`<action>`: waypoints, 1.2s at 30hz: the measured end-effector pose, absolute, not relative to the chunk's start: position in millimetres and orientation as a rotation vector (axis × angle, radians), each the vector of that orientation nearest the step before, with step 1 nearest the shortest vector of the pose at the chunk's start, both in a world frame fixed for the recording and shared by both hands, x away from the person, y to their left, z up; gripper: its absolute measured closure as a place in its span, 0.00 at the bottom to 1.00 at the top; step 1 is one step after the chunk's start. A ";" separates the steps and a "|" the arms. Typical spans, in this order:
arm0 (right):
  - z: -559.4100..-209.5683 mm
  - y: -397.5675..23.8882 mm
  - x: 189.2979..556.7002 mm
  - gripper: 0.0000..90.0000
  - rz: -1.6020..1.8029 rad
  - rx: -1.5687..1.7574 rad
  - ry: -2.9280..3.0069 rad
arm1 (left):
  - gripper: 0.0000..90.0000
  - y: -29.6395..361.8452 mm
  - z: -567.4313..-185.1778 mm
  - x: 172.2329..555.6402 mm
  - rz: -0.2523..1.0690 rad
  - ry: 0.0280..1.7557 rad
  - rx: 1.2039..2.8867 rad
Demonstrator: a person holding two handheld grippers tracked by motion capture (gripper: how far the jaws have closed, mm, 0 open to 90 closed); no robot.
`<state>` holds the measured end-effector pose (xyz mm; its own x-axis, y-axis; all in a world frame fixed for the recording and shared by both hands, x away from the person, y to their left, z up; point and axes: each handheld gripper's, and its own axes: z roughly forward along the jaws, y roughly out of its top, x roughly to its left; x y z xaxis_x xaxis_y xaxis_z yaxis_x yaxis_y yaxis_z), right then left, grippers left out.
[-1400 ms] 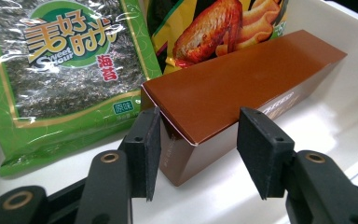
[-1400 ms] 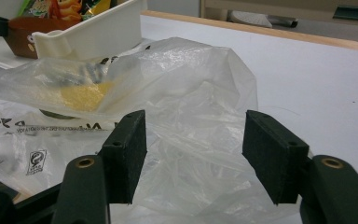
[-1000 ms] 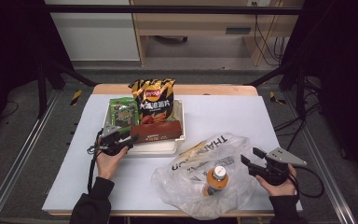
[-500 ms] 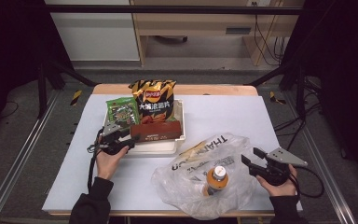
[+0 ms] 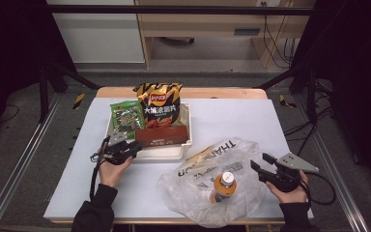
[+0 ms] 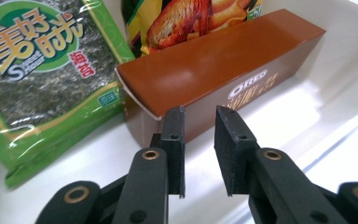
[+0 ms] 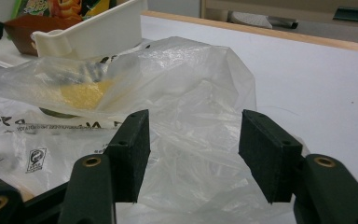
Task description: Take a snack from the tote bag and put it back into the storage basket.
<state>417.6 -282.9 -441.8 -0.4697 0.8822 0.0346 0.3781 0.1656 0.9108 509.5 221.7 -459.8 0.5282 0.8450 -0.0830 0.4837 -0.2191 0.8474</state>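
Left tongs [image 6: 199,154], jaws just closing with nothing between them, hover at the brown Oreo box [image 6: 223,79] (in the white tray [image 5: 186,126]); right tongs [image 7: 193,154] gape beside the plastic bag [image 7: 177,93].

One white tray [image 5: 186,145] holds three snacks: one chip bag [image 5: 158,104], one seaweed pack [image 5: 126,115], one brown box [image 5: 162,136]. Near the table's front edge lies one plastic bag [image 5: 212,186] with one bottle [image 5: 223,184].
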 end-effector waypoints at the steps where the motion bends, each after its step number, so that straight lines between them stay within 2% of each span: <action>1: -441.8 -282.4 417.6 0.49 1.276 1.190 1.931 | 0.82 220.2 -460.0 510.6 0.505 1.094 1.864; 8: -441.7 -281.8 417.6 0.49 1.276 1.181 1.937 | 0.80 219.6 -460.0 515.0 0.525 1.094 1.865; 15: -437.4 -281.3 414.9 0.50 1.306 1.170 1.920 | 0.67 218.4 -453.0 504.2 0.511 1.042 1.849; 24: -422.7 -274.4 406.0 0.51 1.395 1.137 1.899 | 0.57 220.9 -436.9 481.0 0.497 0.957 1.836; 36: -411.2 -259.5 395.5 0.47 1.443 1.095 1.916 | 0.40 212.8 -430.0 452.8 0.505 0.897 1.857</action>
